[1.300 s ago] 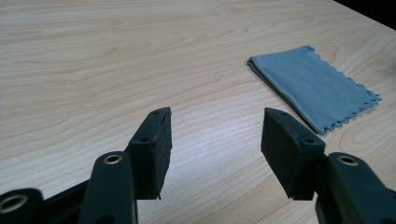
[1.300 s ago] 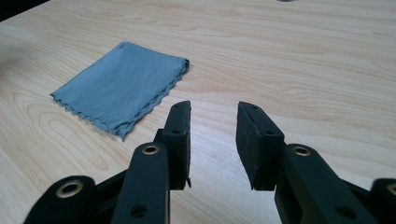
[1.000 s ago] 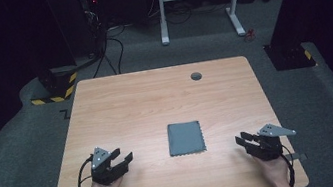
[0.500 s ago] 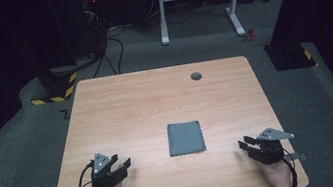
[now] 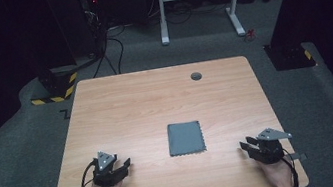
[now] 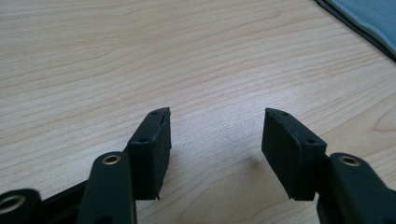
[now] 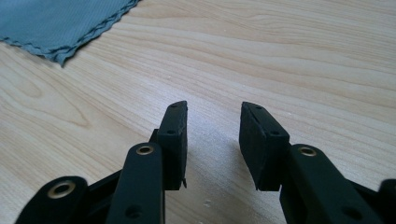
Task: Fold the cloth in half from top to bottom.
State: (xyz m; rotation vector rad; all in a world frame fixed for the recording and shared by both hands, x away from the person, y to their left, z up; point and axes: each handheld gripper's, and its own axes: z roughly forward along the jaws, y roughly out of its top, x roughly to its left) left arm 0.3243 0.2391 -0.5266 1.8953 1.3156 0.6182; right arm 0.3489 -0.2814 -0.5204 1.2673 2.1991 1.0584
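1. A grey cloth (image 5: 186, 138) is seen lying flat on the wooden surface (image 5: 155, 100), slightly toward six o'clock of its middle and between the two grippers, well apart from both.
2. The left gripper (image 5: 124, 168) is rested near the surface's seven o'clock corner, with its fingers (image 6: 152, 149) spread and nothing between them; bare wood is seen in the gap.
3. The right gripper (image 5: 245, 146) is rested near the five o'clock corner, its fingers (image 7: 173, 140) parted more narrowly and likewise empty.
4. The cloth is seen as a near-square rectangle whose long axis is judged to run from twelve to six o'clock; a scalloped hem is shown along its six o'clock edge. A corner of it is caught at the upper left of the right gripper view (image 7: 56, 23).
5. The step in hand is judged to be the very start: the cloth is untouched and both grippers are held at rest.
6. The next move is judged to call for both grippers to be brought inward to the cloth's near corners, the fingers lowered flat to the wood so that a thin edge can be pinched.
7. A small dark round cap (image 5: 196, 76) is set into the surface toward twelve o'clock, well clear of the work.
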